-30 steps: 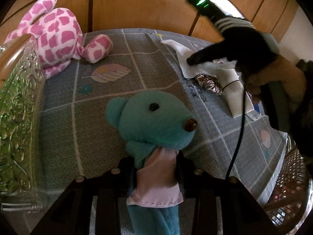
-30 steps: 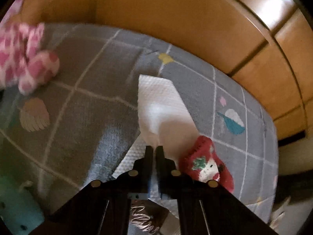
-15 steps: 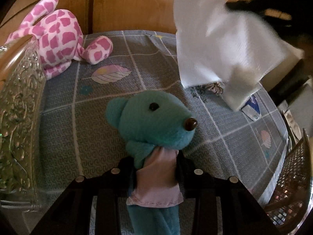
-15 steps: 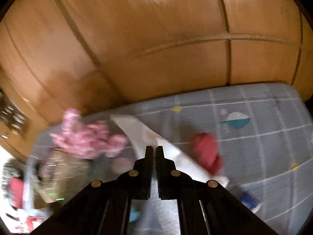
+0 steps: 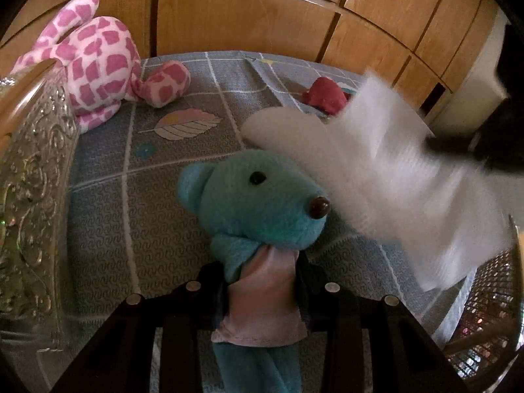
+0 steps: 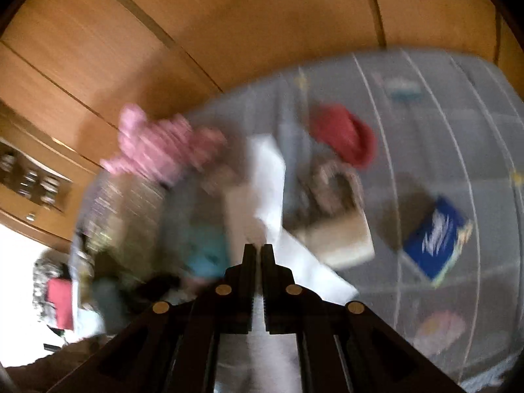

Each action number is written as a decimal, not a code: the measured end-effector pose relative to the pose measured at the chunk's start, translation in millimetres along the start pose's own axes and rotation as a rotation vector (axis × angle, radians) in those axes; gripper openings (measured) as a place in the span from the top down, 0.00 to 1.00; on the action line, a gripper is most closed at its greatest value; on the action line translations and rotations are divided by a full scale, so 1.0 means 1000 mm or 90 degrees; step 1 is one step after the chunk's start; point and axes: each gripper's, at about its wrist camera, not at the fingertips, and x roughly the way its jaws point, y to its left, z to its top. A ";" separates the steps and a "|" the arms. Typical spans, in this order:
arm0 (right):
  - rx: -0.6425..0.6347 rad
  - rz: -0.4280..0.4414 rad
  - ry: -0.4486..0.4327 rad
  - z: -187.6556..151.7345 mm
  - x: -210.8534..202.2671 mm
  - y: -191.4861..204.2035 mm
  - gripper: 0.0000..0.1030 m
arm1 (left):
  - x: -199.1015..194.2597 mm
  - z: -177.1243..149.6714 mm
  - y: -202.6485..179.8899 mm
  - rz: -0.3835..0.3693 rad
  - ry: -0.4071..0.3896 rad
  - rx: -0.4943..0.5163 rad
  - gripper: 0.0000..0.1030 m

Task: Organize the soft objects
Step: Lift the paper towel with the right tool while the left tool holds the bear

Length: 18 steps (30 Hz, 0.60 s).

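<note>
— While the right view is smeared with blur, can you make out what each tool has?

— Yes. The left gripper point(image 5: 262, 281) is clamped on the teal bear point(image 5: 258, 203) at its waist, the black fingers point(image 5: 213, 288) pressing the smooth pink shirt from both sides. The bear is nubby knit, with a round head, a round ear, a black bead eye and a glossy brown nose, held upright above the bed cover point(image 5: 108, 216).

— And the right one?

— The right gripper point(image 6: 258, 252) has its fingers nearly together, pinching a white cloth point(image 6: 268, 177). In the left view that cloth point(image 5: 393, 177) hangs in the air just right of the bear's head, a soft, flat, fuzzy-edged sheet, blurred.

— What lies on the bed?

— The cover is grey woven fabric with white grid lines and a leaf print. A plush rabbit point(image 5: 98, 62), white with pink patches, lies at the far left against the wooden panels point(image 5: 245, 13). A red soft item point(image 5: 324, 95) sits farther back, near the cloth's top edge. Beside the rabbit stands a container with embossed silver scrolls point(image 5: 29, 183).

— Anything else in the right view?

— A blue packet point(image 6: 435, 235) lies flat on the cover, well apart from the red item point(image 6: 344, 134).
</note>
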 end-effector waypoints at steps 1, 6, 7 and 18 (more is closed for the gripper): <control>-0.013 -0.047 0.014 -0.004 0.012 0.000 0.95 | 0.000 0.000 0.000 0.001 0.001 0.001 0.65; 0.002 -0.058 -0.009 -0.004 0.028 -0.005 0.58 | 0.000 0.000 -0.001 0.001 0.002 0.001 0.65; 0.013 -0.050 -0.017 -0.002 0.029 -0.005 0.54 | 0.000 0.000 -0.001 0.001 0.002 0.001 0.65; -0.141 -0.127 -0.044 -0.009 0.049 0.031 0.42 | -0.001 -0.001 0.000 0.001 0.001 0.001 0.65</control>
